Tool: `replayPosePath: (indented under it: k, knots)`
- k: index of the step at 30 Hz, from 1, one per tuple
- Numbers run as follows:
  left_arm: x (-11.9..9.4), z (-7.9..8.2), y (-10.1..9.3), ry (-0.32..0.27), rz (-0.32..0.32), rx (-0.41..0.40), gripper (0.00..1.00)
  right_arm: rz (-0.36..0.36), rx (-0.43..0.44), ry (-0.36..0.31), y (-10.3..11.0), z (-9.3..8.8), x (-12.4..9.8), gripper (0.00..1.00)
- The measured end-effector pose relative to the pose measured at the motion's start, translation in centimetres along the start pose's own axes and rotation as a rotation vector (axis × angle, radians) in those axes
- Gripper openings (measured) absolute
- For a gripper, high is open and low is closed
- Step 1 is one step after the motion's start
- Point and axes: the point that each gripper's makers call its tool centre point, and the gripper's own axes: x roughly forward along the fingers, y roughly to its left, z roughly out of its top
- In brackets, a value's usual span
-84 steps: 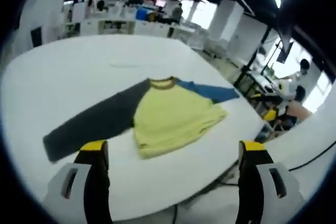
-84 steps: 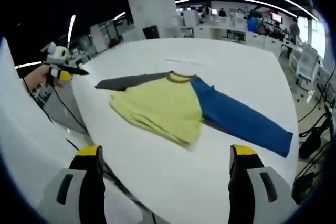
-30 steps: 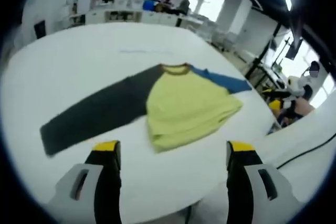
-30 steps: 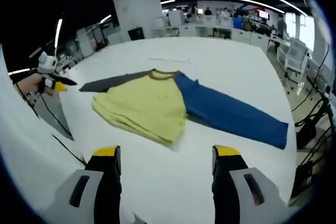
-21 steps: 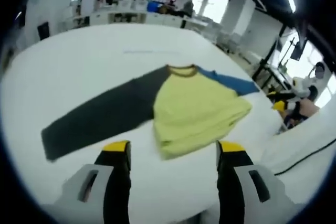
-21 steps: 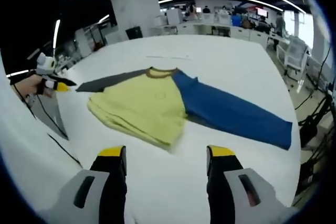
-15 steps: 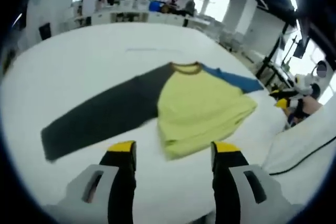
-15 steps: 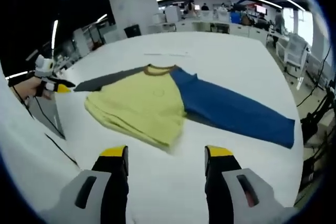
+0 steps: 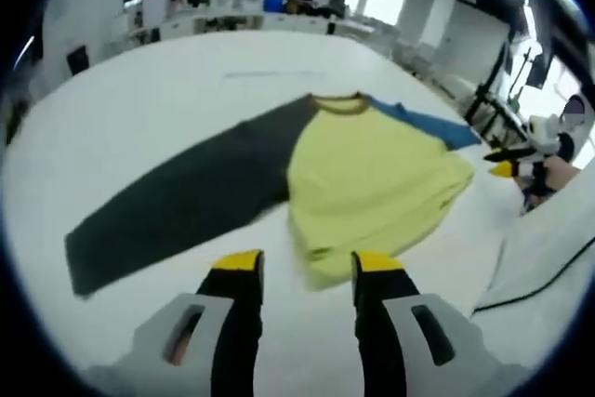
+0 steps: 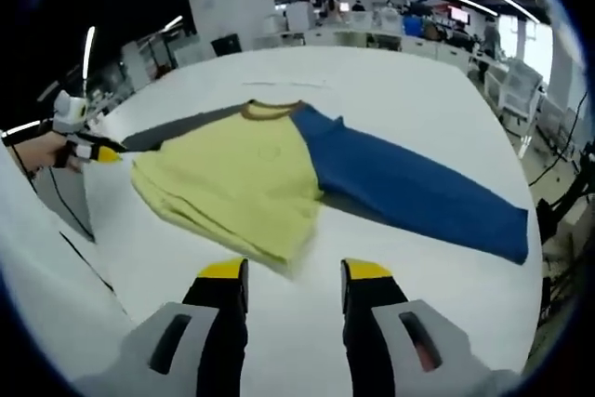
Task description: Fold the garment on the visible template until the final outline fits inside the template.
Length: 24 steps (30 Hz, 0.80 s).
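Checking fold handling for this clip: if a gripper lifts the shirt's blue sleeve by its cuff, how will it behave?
Likely floppy: the blue sleeve lies flat and thin on the white table, so it should drape from the pinch. Probably light, a single fabric layer. It may tug the yellow body, already rumpled at its hem.

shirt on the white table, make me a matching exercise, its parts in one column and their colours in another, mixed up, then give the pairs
Parts
1. body of the shirt
2. sleeve on the left gripper's side
3. sleeve on the right gripper's side
4. collar

Colours
A. blue
B. olive-brown
C. pale yellow
D. dark grey

Pairs: 1-C, 2-D, 3-A, 4-B
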Motion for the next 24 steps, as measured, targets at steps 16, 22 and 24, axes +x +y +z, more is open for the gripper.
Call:
replayPosePath:
  k: [16, 22, 24]
  knots:
    - [1.8, -0.5, 0.2, 0.032, 0.013, 0.069, 0.17, 0.004, 0.004, 0.019, -0.4, -0.1, 1.4, 0.3]
    - [2.3, -0.5, 0.1, 0.042, 0.011, 0.082, 0.14, 0.006, 0.004, 0.028, -0.5, -0.3, 1.7, 0.29]
    - [2.5, -0.5, 0.0, 0.05, 0.007, 0.089, 0.14, 0.009, 0.002, 0.03, -0.4, -0.4, 1.8, 0.28]
